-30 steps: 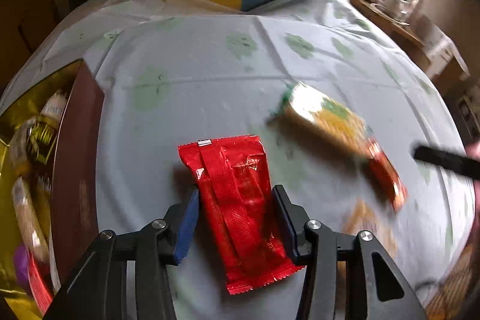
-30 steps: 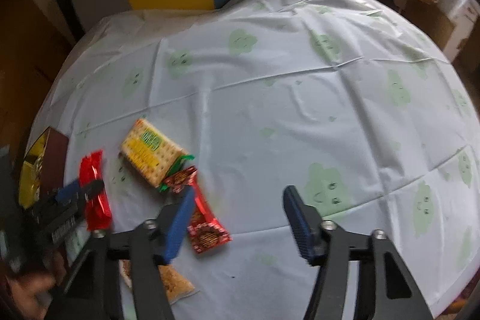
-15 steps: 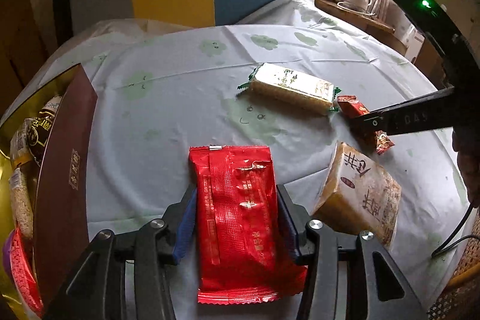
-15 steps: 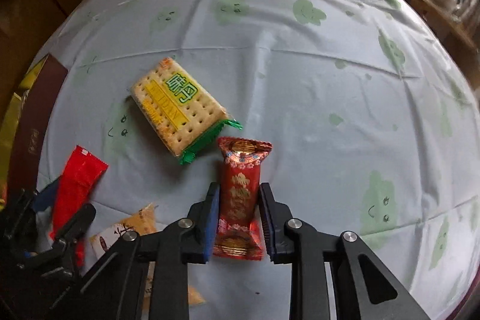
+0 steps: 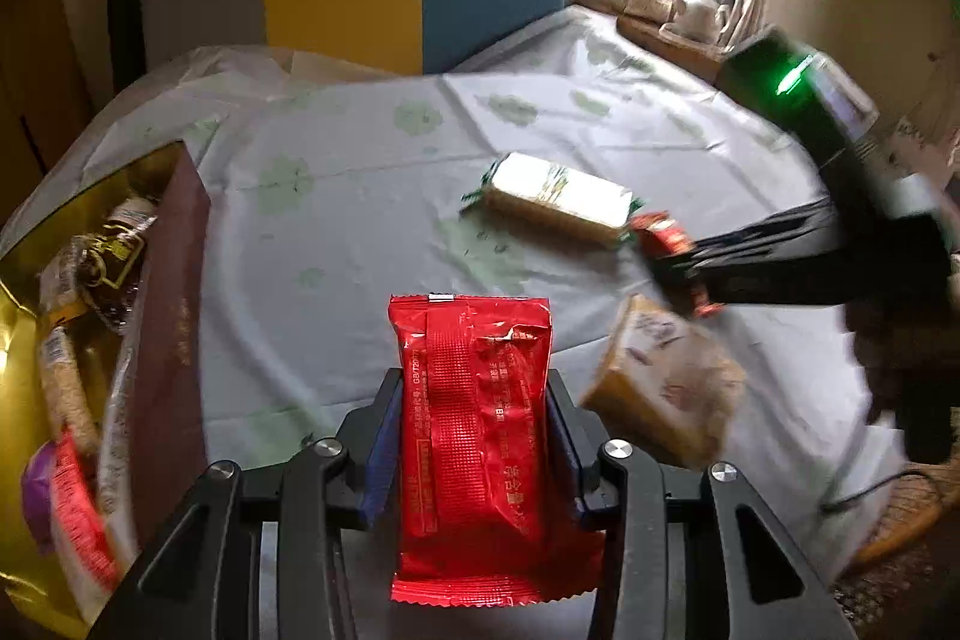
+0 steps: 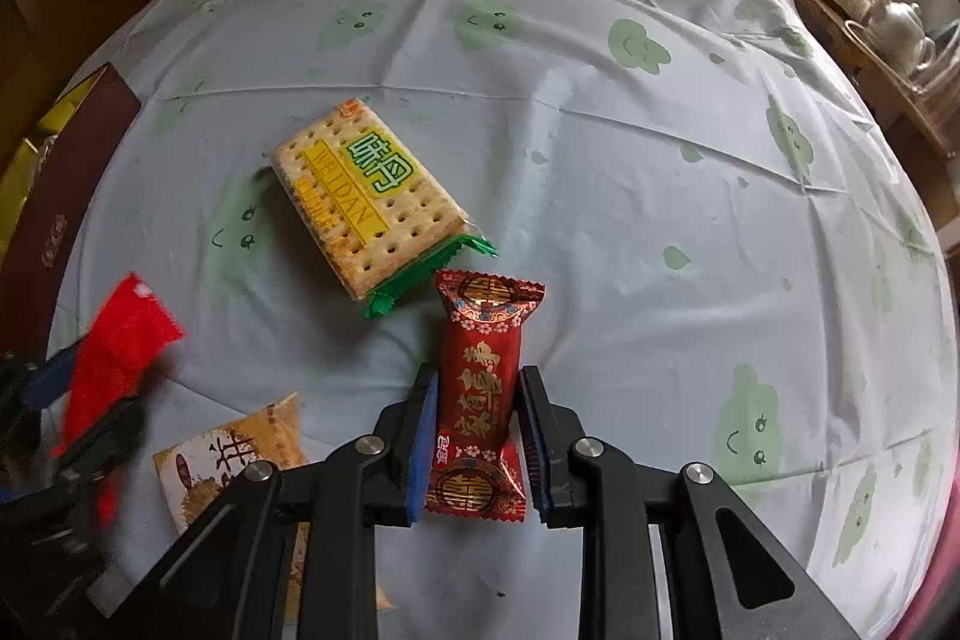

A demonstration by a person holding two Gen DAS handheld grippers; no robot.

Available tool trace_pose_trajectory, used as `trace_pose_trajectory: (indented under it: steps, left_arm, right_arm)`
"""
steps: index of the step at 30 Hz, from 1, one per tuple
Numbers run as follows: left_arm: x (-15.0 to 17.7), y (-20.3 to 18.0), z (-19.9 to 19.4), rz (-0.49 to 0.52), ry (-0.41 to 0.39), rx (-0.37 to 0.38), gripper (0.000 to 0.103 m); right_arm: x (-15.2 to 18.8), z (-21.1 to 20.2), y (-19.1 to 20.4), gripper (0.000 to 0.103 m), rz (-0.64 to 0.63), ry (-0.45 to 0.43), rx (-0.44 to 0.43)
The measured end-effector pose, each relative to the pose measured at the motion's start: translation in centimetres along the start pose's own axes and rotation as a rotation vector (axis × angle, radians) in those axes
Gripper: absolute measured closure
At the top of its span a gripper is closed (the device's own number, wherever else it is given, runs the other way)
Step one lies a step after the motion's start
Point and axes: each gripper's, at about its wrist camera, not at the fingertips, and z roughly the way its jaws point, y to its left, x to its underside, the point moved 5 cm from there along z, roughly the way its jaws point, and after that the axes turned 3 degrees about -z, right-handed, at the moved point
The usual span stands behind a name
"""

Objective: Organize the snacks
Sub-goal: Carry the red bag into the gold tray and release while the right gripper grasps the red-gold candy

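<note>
- Two grippers each hold one snack above a table covered with a pale cloth (image 6: 600, 172) printed with green faces.
- At the far left of the left wrist view stands an open gift box (image 5: 174, 292) with a dark brown wall and a golden inside; several wrapped snacks lie in it, but they are blurred and I cannot name them.
- The left gripper (image 5: 474, 436) is clamped on a plain red packet (image 5: 474, 400); the blue pads press its two long sides, and the packet stands out forward between the fingers. In the right wrist view the same packet (image 6: 120, 346) appears blurred at the left edge.
- Just to the right of the left gripper, a tan packet with dark characters (image 5: 660, 382) lies on the cloth, near the table's edge. The right wrist view shows it (image 6: 234, 466) at the lower left, partly hidden by the gripper's frame.
- A cracker pack with yellow label and green ends (image 6: 366, 196) lies flat near the middle of the table, diagonal to the camera.
- The right gripper (image 6: 477, 436) is closed around a dark red candy bar with golden characters (image 6: 480, 382); its upper end is just beside the green end of the cracker pack, and I cannot tell whether they touch.
- At the far right, a side shelf carries a metal teapot (image 6: 900, 28).
</note>
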Motion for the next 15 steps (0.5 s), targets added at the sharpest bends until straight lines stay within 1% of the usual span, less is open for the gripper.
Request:
trace_pose_trajectory:
  steps: [4, 7, 9, 11, 14, 15]
  left_arm:
    - [-0.7, 1.2, -3.2, -0.050, -0.026, 0.036, 0.059]
    - [-2.1, 3.5, -6.1, -0.095, -0.087, 0.032, 0.059]
    - [-2.7, 6.1, -7.8, -0.152, -0.121, 0.026, 0.059]
    - [-3.0, 10.1, -9.1, -0.252, -0.141, -0.007, 0.059]
    - [-2.6, 15.1, -9.8, -0.380, -0.130, -0.043, 0.059]
    - [-2.1, 17.3, -9.5, -0.444, -0.105, -0.052, 0.059]
  right_arm:
    - [0.3, -0.1, 0.7, 0.077, -0.033, -0.013, 0.005]
    - [0.5, -0.2, 1.1, 0.077, -0.038, -0.016, 0.010]
    - [0.5, -0.6, 1.0, 0.077, -0.043, -0.020, 0.012]
    - [0.6, -0.7, 1.1, 0.077, -0.057, -0.023, 0.023]
    - [0.7, -0.6, 1.4, 0.077, -0.069, -0.028, 0.031]
    - [0.7, -0.6, 1.4, 0.077, -0.070, -0.028, 0.032]
